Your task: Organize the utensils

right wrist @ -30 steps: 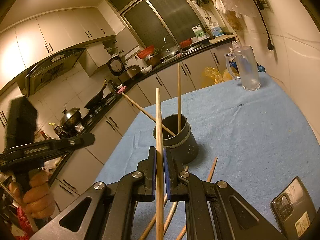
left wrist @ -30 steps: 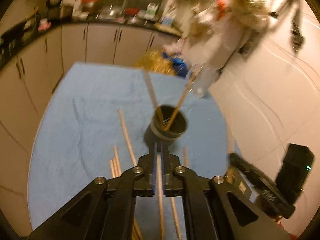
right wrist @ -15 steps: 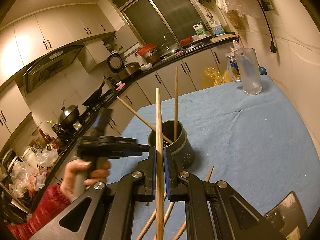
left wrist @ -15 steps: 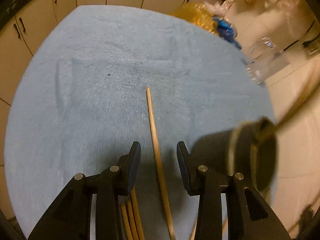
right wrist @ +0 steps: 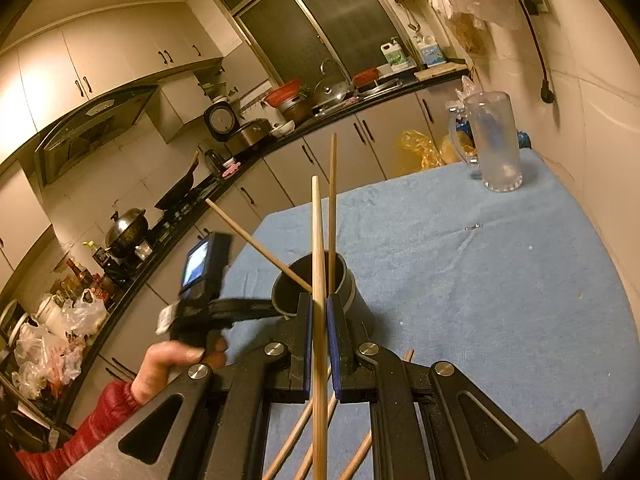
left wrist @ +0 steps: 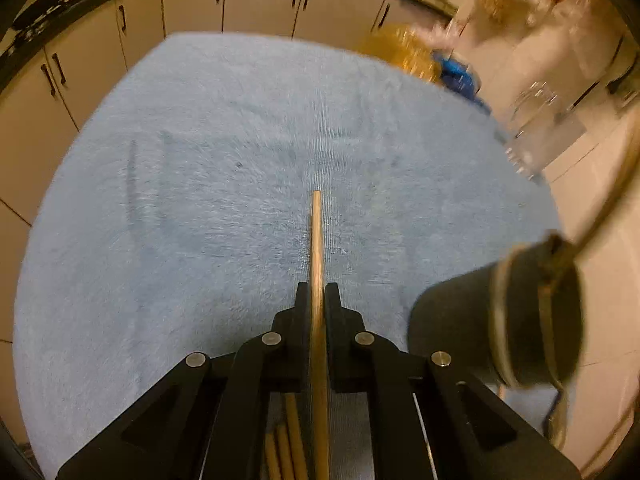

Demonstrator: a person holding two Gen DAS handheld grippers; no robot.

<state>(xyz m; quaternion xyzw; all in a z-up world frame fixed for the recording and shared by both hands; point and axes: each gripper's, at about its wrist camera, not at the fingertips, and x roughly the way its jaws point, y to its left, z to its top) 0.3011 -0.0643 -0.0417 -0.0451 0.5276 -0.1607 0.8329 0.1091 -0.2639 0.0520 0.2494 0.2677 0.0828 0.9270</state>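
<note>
Both grippers clenched on a chopstick each: right gripper (right wrist: 319, 316) holds its chopstick (right wrist: 317, 248) upright, long axis near vertical, just this side of the dark holder (right wrist: 320, 280), while left gripper (left wrist: 316, 300), just closed, pins its chopstick (left wrist: 316, 240) against the blue cloth (left wrist: 180, 220), holder off right.

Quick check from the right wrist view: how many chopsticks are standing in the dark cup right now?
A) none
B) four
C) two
C: two chopsticks lean out of the dark cup, one upright and one slanting left; the third stick in front is held in the right claw.
</note>
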